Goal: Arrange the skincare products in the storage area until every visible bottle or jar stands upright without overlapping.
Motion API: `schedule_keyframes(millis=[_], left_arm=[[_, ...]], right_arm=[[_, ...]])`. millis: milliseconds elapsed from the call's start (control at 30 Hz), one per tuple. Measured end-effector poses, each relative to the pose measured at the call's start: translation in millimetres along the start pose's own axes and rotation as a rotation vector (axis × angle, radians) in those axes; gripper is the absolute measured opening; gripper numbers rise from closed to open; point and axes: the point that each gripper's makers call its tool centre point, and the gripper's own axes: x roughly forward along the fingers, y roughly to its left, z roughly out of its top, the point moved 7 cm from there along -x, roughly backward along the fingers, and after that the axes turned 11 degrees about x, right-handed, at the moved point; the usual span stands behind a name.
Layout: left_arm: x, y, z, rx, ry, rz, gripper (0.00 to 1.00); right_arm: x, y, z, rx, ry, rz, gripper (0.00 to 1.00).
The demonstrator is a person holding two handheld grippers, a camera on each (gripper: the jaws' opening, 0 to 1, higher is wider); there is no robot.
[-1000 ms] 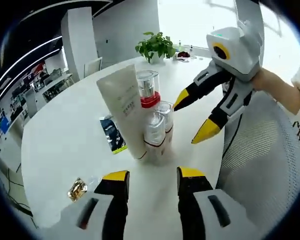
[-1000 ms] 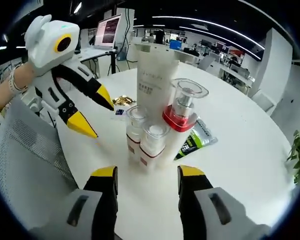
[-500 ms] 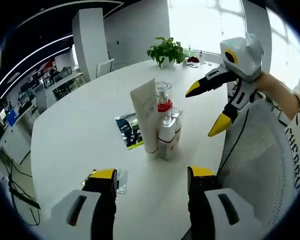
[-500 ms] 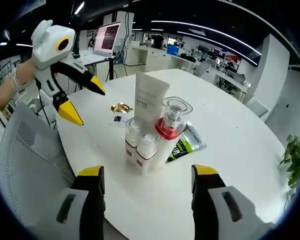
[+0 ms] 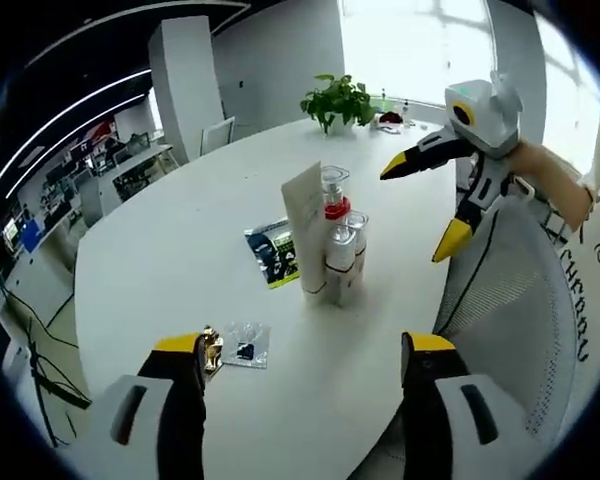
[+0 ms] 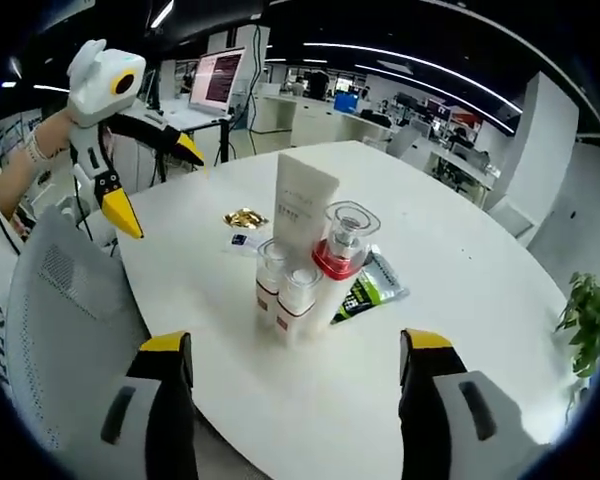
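Observation:
A tight cluster of skincare products stands upright on the round white table (image 5: 160, 260): a tall white tube (image 5: 308, 236), a clear pump bottle with a red collar (image 5: 334, 198) and two small clear-capped bottles (image 5: 341, 262). The right gripper view has the same white tube (image 6: 302, 215), red-collared bottle (image 6: 341, 250) and small bottles (image 6: 288, 290). My left gripper (image 5: 305, 348) is open, held back from the cluster. My right gripper (image 6: 295, 348) is open too, on the opposite side. Each gripper appears in the other's view, the right gripper (image 5: 438, 202) and the left gripper (image 6: 150, 175), both open.
A dark green sachet (image 5: 275, 252) lies flat beside the cluster. A small clear packet (image 5: 244, 345) and a gold foil piece (image 5: 211, 350) lie near the table edge. A potted plant (image 5: 337, 100) stands at the far side. A grey mesh chair back (image 5: 515, 300) borders the table.
Both grippers have pulled back from the cluster and their jaws have spread wider. The products stand as before.

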Motion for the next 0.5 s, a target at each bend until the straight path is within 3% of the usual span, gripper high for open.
schedule_keyframes(millis=[233, 367, 500], left_arm=[[-7.3, -0.8, -5.4, -0.014, 0.004, -0.001, 0.81], [-9.0, 1.1, -6.8, -0.022, 0.002, 0.026, 0.93], [-8.5, 0.0, -7.9, -0.019, -0.006, 0.015, 0.94]], right_arm=[[0.0, 1.7, -1.0, 0.0, 0.016, 0.003, 0.93], [-0.8, 1.8, 1.6, 0.01, 0.003, 0.006, 0.97], [-1.7, 1.1, 4.3, 0.013, -0.008, -0.008, 0.99]])
